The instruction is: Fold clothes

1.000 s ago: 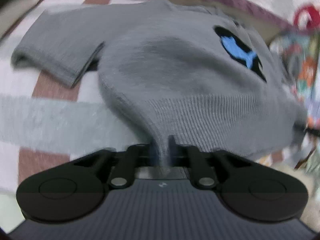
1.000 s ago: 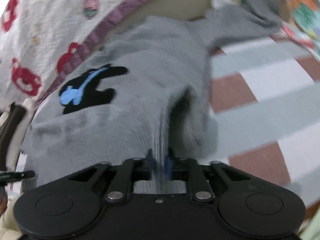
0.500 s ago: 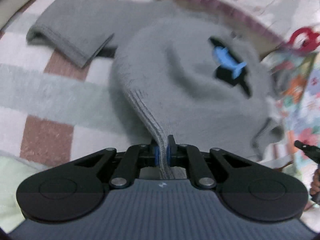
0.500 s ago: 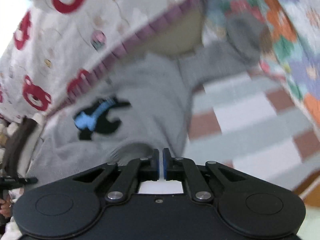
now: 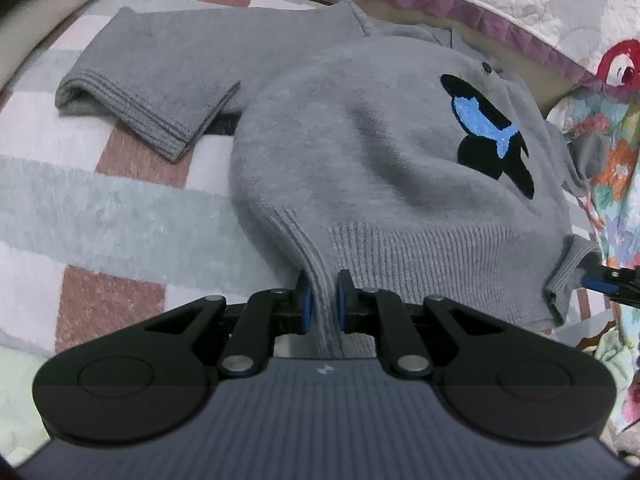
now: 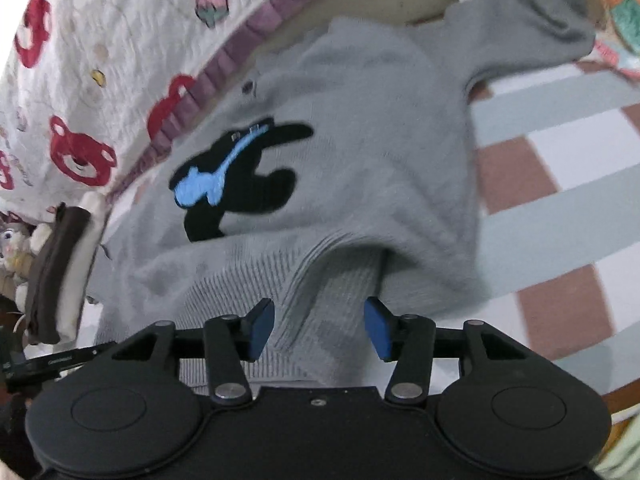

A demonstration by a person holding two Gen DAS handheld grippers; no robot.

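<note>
Grey knit sweater point(image 5: 360, 152) lies spread on a checked blanket point(image 5: 100, 200) of pink, white and pale grey-green squares, black-and-blue animal patch point(image 5: 486, 128) facing up. Left sleeve point(image 5: 160, 80) lies flat at 10 o'clock in the left wrist view, cuff toward the camera. Left gripper point(image 5: 322, 300): blue-padded fingers nearly together, clamped on a raised fold of the ribbed hem point(image 5: 420, 256) at 6 o'clock, jaws just starting to ease apart, cloth between the pads. Right gripper point(image 6: 318, 326): fingers apart and opening, pads clear of the fabric; the hem sags loose between and beyond them, not pinched. In the right wrist view the other sleeve point(image 6: 532, 36) runs to 1 o'clock. White quilt with red bear prints point(image 6: 80, 80) and a purple border at 10 o'clock. Floral fabric point(image 5: 604, 152) at 3 o'clock in the left view. Right view slightly blurred.
</note>
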